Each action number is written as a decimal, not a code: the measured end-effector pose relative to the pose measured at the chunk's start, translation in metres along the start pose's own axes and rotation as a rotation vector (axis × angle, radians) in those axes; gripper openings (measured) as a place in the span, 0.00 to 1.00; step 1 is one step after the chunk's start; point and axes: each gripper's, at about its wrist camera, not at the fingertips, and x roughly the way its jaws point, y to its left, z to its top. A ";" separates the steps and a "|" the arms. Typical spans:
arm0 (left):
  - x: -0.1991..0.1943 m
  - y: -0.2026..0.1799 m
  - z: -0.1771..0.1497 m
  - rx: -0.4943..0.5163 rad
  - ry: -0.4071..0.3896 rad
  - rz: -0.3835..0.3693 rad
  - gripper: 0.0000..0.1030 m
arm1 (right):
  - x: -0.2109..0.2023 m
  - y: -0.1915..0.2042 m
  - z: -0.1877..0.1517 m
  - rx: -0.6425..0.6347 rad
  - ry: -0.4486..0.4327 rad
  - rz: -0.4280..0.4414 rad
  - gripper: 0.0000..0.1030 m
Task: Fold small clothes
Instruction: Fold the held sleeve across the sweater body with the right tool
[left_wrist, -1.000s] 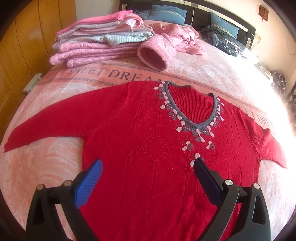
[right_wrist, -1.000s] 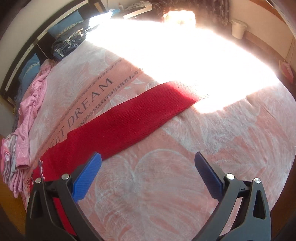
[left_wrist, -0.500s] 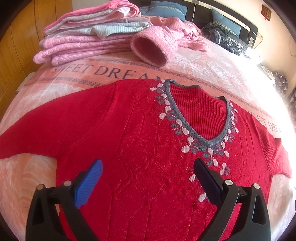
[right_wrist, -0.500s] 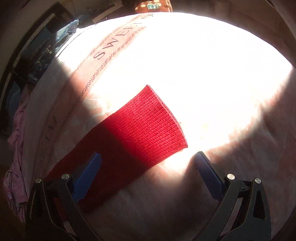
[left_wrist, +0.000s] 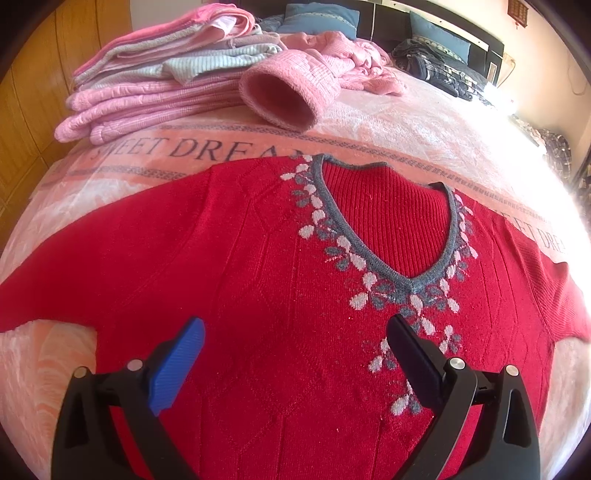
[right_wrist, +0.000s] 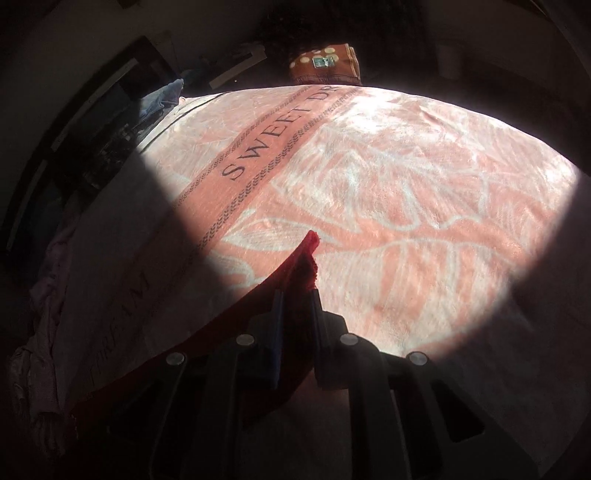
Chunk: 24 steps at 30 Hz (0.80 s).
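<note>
Sweater (left_wrist: 258, 280) lies flat on the bed (left_wrist: 406, 136). My left gripper (left_wrist: 295, 332) hangs spread above it. My right gripper (right_wrist: 295, 295) pinches its sleeve (right_wrist: 299, 262).

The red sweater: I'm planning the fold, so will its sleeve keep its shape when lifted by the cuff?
Probably not. The red sweater is soft knit and lies limp on the blanket. The cuff already bunches in the shut right gripper, so the sleeve will likely sag and drag.

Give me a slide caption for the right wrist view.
Right tool shut on the cuff of the red knitted sweater sleeve above the pink patterned bed blanket.
</note>
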 end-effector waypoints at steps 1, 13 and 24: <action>-0.001 0.004 0.002 -0.010 -0.001 0.002 0.96 | -0.006 0.011 -0.002 -0.030 -0.006 0.019 0.11; 0.004 0.058 0.016 -0.111 0.008 0.059 0.96 | -0.054 0.210 -0.081 -0.441 0.028 0.186 0.10; -0.004 0.053 0.018 -0.090 0.019 -0.022 0.96 | -0.069 0.371 -0.216 -0.697 0.196 0.431 0.11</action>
